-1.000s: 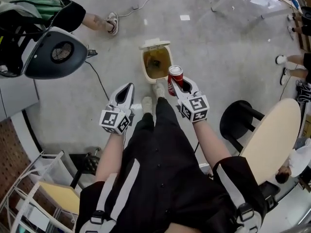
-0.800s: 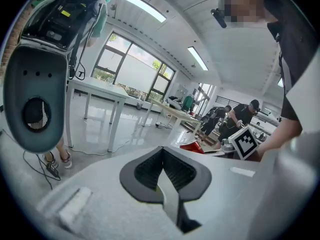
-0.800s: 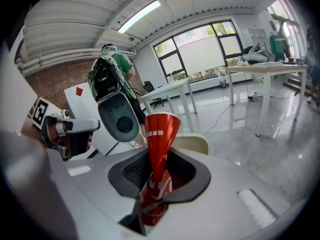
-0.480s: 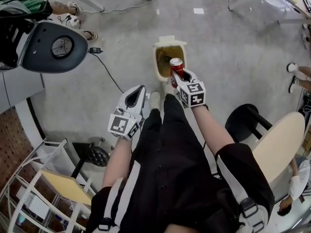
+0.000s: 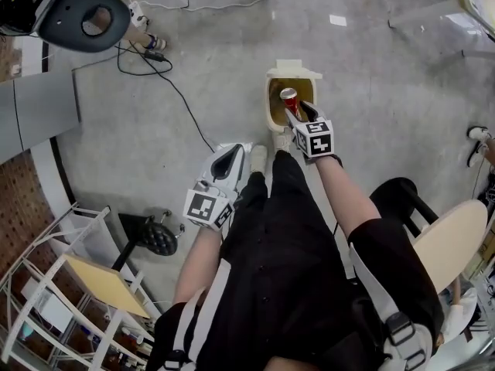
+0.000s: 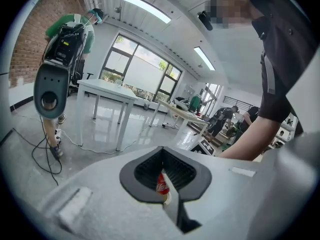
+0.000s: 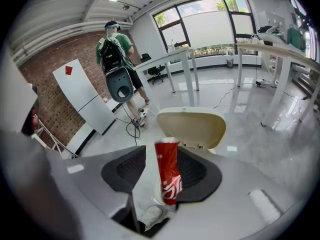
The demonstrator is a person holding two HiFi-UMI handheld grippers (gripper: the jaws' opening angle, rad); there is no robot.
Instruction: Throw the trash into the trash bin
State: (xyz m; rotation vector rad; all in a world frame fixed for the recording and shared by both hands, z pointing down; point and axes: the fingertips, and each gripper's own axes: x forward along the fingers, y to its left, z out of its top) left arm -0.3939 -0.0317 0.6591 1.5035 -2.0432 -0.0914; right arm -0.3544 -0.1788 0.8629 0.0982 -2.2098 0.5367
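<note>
Left tool (image 5: pixel 232 151): clenched, empty, beside the person's leg (image 5: pixel 259 199). Right tool (image 5: pixel 297 113): jaws have just been opening. The red metal drink can (image 5: pixel 289 97) stands between them, apparently loose, above the open beige plastic trash bin (image 5: pixel 271 113).

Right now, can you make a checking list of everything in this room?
surface: grey floor.
job's things: red can upright above the open trash bin.
clutter: nothing seen.
grippers: right gripper jaws have just been opening, can between them; left gripper shut, empty.
cables: black cable and white cable on the floor.
surroundings: black stool, white rack, a person standing.
</note>
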